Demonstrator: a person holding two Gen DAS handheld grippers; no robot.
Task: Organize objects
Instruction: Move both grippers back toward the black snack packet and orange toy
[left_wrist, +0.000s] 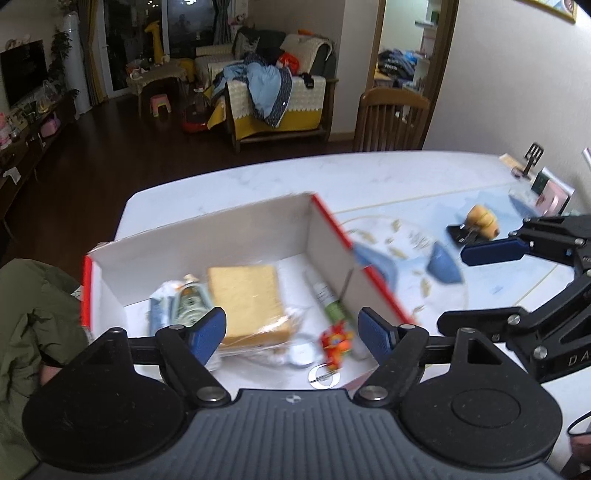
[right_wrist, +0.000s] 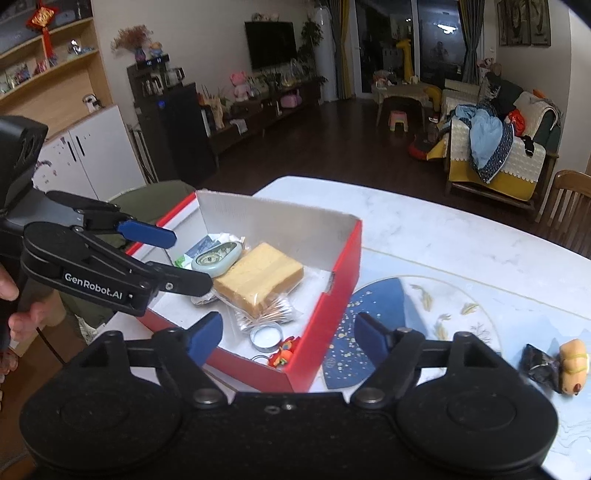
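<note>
A red box with white inside (left_wrist: 325, 236) (right_wrist: 332, 302) stands on the table. It holds a wrapped yellow cake slice (left_wrist: 247, 295) (right_wrist: 258, 282), a pale green oval device (right_wrist: 216, 258), a metal ring (right_wrist: 265, 338), a red-orange toy (left_wrist: 334, 341) (right_wrist: 282, 355) and a small tube (left_wrist: 327, 297). My left gripper (left_wrist: 291, 332) is open and empty over the box's near side; it also shows in the right wrist view (right_wrist: 184, 258). My right gripper (right_wrist: 290, 334) is open and empty at the box's near corner. A yellow toy (left_wrist: 480, 218) (right_wrist: 572, 363) and a black packet (right_wrist: 541, 367) lie on the mat to the right.
A white marble table (right_wrist: 424, 221) carries a blue patterned mat (right_wrist: 373, 314). A green jacket (left_wrist: 33, 321) hangs at the left. A wooden chair (left_wrist: 391, 118) stands behind the table. A phone stand (left_wrist: 532, 157) and small items sit at the far right edge.
</note>
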